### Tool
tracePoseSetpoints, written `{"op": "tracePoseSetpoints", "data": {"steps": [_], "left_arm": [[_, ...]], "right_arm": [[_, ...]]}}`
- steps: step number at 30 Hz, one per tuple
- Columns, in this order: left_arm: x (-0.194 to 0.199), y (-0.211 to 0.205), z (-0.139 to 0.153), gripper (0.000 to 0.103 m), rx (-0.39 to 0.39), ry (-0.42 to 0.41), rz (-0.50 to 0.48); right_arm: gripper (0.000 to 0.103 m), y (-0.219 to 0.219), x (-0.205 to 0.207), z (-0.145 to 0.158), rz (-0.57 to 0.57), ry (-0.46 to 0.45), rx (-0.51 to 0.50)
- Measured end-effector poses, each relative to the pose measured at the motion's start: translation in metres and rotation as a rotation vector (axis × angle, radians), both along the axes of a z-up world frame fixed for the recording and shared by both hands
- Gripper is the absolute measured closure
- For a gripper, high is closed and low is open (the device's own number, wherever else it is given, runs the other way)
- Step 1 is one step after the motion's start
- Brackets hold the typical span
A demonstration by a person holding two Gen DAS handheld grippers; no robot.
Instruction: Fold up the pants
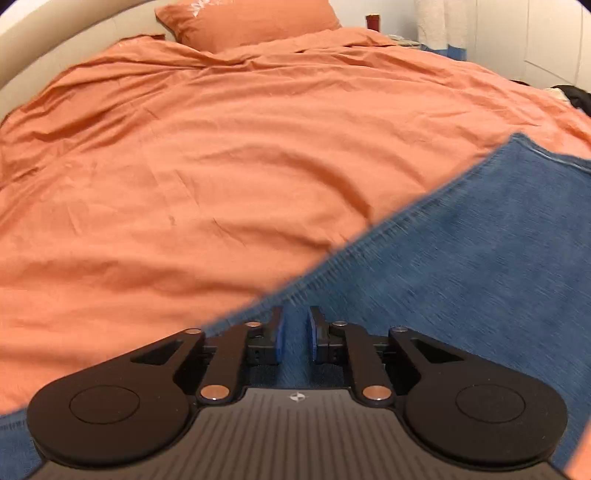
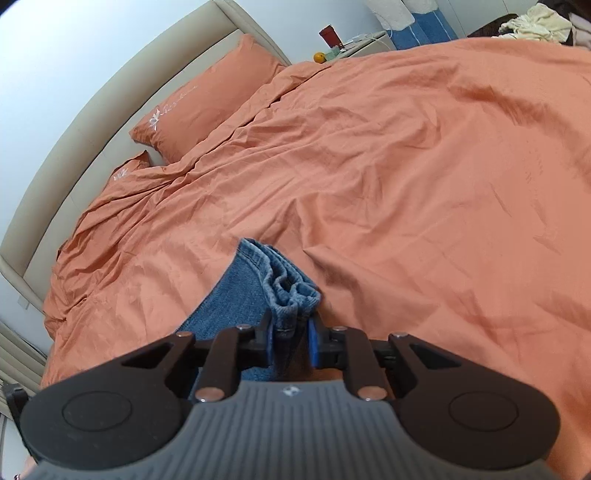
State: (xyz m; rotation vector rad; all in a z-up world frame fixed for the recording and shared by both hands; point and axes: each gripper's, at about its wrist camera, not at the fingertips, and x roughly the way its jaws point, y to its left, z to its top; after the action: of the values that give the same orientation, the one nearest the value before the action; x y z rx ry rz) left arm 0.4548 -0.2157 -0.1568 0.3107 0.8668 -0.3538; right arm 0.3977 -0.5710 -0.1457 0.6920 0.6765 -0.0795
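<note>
Blue denim pants (image 1: 461, 258) lie on the orange bed cover (image 1: 221, 166), and their stitched edge runs diagonally up to the right in the left wrist view. My left gripper (image 1: 295, 317) sits at that edge, jaws narrow, with denim filling the gap between the blue pads. In the right wrist view a bunched, layered end of the pants (image 2: 280, 280) sticks up between the pads of my right gripper (image 2: 290, 325), which is shut on it. The rest of the pants (image 2: 229, 295) trails down to the left under the gripper.
Orange pillows (image 2: 207, 107) lean on a beige headboard (image 2: 110, 96). A nightstand behind holds a red cup (image 2: 330, 35) and an orange fruit (image 2: 319, 57). Loose clothes (image 2: 535, 20) lie past the far edge of the bed. The wrinkled cover (image 2: 406, 166) stretches wide ahead.
</note>
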Motion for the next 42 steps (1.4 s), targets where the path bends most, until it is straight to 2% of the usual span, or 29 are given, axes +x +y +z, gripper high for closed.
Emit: {"op": "tracePoseSetpoints", "data": {"steps": [6,9,14,18,22,26,29,32,36,38,42], "left_arm": [[-0.065,0.009,0.007,0.088,-0.072,0.072,-0.100],[-0.087,0.011,0.006,0.091,-0.138,0.135,-0.102],[-0.121,0.020,0.015,0.091,-0.217,0.187,-0.084],[-0.157,0.047,0.042,0.090,-0.290,0.117,-0.047],[-0.175,0.094,0.074,0.090,-0.308,0.031,0.040],[-0.188,0.155,0.101,0.089,-0.293,-0.043,0.150],[-0.196,0.201,0.109,0.081,-0.293,-0.054,0.231],[-0.202,0.245,0.106,0.080,-0.321,-0.054,0.314],[-0.210,0.292,0.095,0.075,-0.383,-0.043,0.417],[-0.213,0.308,0.085,0.075,-0.401,-0.032,0.471],[-0.216,0.335,0.072,0.075,-0.492,0.012,0.527]], "right_arm": [[0.090,0.018,0.000,0.034,0.030,-0.010,-0.104],[0.090,0.030,0.000,0.053,0.039,-0.019,-0.148],[0.090,0.062,-0.002,0.092,0.068,-0.052,-0.217],[0.091,0.095,-0.007,0.125,0.114,-0.098,-0.258],[0.091,0.143,-0.010,0.157,0.172,-0.138,-0.300],[0.091,0.211,-0.013,0.181,0.247,-0.184,-0.316],[0.091,0.274,-0.016,0.189,0.322,-0.200,-0.339],[0.091,0.341,-0.020,0.184,0.405,-0.184,-0.382],[0.091,0.423,-0.032,0.149,0.535,-0.129,-0.408],[0.091,0.457,-0.043,0.120,0.613,-0.078,-0.423],[0.091,0.512,-0.074,0.050,0.761,0.059,-0.511]]}}
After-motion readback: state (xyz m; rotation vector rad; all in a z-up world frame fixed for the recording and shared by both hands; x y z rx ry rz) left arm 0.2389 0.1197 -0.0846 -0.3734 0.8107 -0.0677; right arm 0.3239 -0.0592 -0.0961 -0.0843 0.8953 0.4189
